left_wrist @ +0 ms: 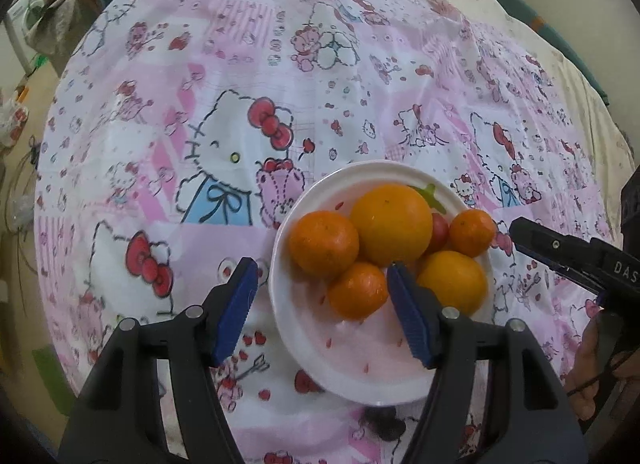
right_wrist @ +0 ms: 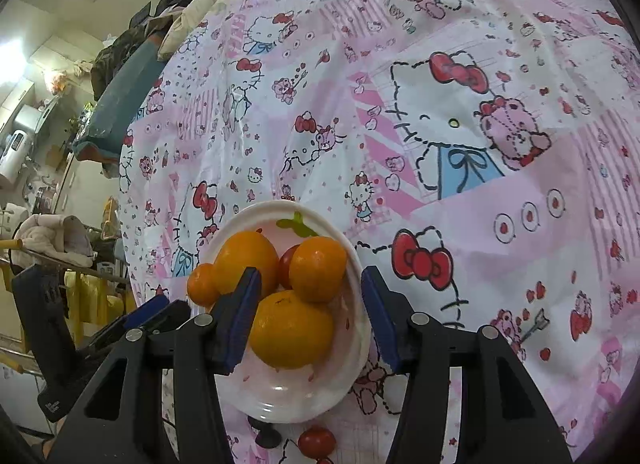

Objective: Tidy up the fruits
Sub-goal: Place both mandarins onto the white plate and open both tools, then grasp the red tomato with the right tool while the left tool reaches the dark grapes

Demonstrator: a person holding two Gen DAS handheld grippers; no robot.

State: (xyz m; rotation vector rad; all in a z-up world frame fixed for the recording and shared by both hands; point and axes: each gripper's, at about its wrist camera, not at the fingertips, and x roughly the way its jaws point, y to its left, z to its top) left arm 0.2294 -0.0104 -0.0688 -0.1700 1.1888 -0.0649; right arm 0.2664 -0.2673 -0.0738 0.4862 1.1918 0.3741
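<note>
Fingers (left_wrist: pixel 236 312) apart, oranges (left_wrist: pixel 386 224) on plate (left_wrist: pixel 360 376)

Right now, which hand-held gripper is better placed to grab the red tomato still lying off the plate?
Right, probably. The small red tomato lies on the cloth just below the right hand-held gripper, beside the white plate. The left hand-held gripper hangs open over the oranges; the tomato isn't in its view.

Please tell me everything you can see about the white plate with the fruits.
The white plate is round and shallow, glossy like plastic or ceramic, with small red marks and a green leaf print inside. It lies flat on the pink cartoon cloth. Five orange citrus fruits and one small red fruit are piled toward its far side; the near side is bare.
</note>
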